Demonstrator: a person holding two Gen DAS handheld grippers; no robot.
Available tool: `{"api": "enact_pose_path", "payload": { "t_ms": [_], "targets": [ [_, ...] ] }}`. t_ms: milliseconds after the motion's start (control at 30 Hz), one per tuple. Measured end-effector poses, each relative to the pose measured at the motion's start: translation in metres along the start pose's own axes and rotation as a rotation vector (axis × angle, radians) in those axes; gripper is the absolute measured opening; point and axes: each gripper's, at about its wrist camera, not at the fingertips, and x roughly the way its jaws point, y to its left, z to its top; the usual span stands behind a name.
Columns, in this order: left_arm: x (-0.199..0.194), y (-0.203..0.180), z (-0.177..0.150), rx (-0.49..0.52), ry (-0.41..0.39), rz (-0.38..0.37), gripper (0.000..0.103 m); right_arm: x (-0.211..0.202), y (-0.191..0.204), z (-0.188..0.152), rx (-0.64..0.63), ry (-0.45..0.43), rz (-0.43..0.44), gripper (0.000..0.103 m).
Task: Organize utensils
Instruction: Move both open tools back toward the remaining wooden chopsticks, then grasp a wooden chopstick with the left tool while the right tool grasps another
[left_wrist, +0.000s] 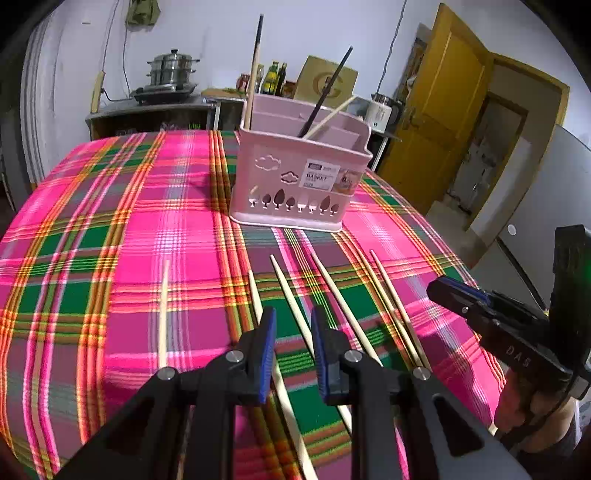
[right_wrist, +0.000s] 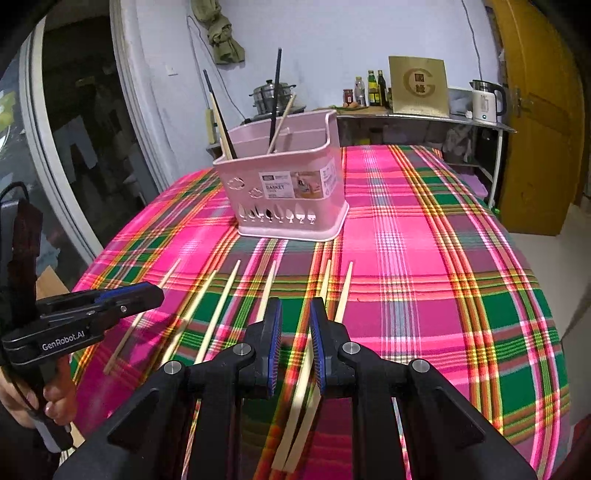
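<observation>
Chopsticks (left_wrist: 162, 314): six pale sticks lie loose in a row across the near part of the plaid table (left_wrist: 110, 221), left to right. Left claw (left_wrist: 293, 354): released, jaws straddling one stick near mid-row, holding nothing. Pink basket (left_wrist: 299, 181): stands farther back, centre, with dark and pale chopsticks upright inside. Right claw (right_wrist: 295, 347): released, over the rightmost pair (right_wrist: 343, 291).
</observation>
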Motion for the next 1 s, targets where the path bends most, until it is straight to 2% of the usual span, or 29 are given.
{"api": "enact_pose_path", "payload": {
  "t_ms": [500, 1000],
  "targets": [
    [0.058, -0.001, 0.027, -0.013, 0.117, 0.016, 0.02, 0.054, -0.007, 0.02, -0.027, 0.108, -0.035, 0.016],
    [0.081, -0.001, 0.031, -0.008, 0.173, 0.06, 0.02, 0.087, -0.014, 0.029, -0.014, 0.179, -0.07, 0.016]
  ]
}}
